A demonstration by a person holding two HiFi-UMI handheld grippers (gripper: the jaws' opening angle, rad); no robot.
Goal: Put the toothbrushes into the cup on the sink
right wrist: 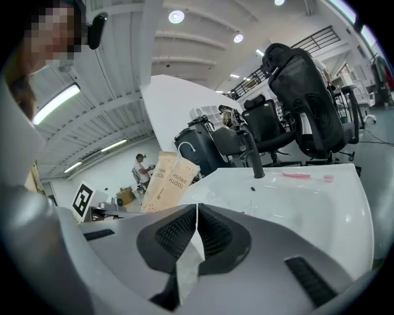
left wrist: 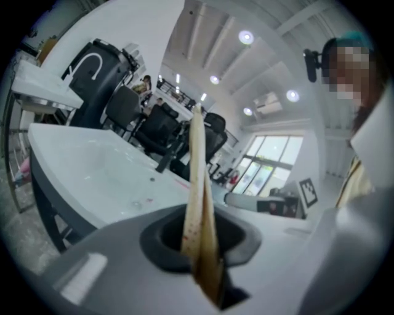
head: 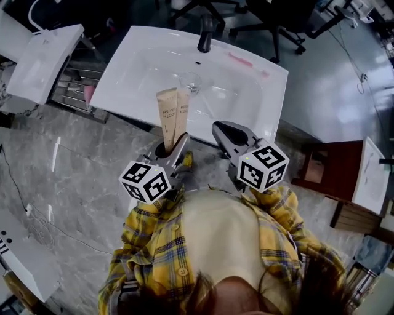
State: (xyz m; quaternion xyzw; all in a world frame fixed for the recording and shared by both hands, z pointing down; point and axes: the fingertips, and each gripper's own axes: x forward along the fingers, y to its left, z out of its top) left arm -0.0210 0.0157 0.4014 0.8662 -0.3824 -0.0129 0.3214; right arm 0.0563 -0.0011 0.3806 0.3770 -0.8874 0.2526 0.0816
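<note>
Two tan paper toothbrush packets (head: 172, 115) stand upright side by side, with my left gripper (head: 175, 147) shut on their lower ends, just in front of the white sink (head: 138, 58). In the left gripper view the packets (left wrist: 197, 178) rise edge-on out of the jaws (left wrist: 200, 232). A clear cup (head: 189, 82) stands in the basin beyond them. A pink toothbrush (head: 241, 59) lies on the sink's back right rim. My right gripper (head: 223, 130) is shut beside the packets, near the sink's front edge; a thin white sliver shows along its jaw seam (right wrist: 197, 212).
A black faucet (head: 205, 35) stands at the back of the basin. Another white basin (head: 40, 58) and a metal rack (head: 74, 86) are at the left. A brown wooden stand (head: 337, 169) is at the right. Office chairs (head: 271, 18) stand behind the sink.
</note>
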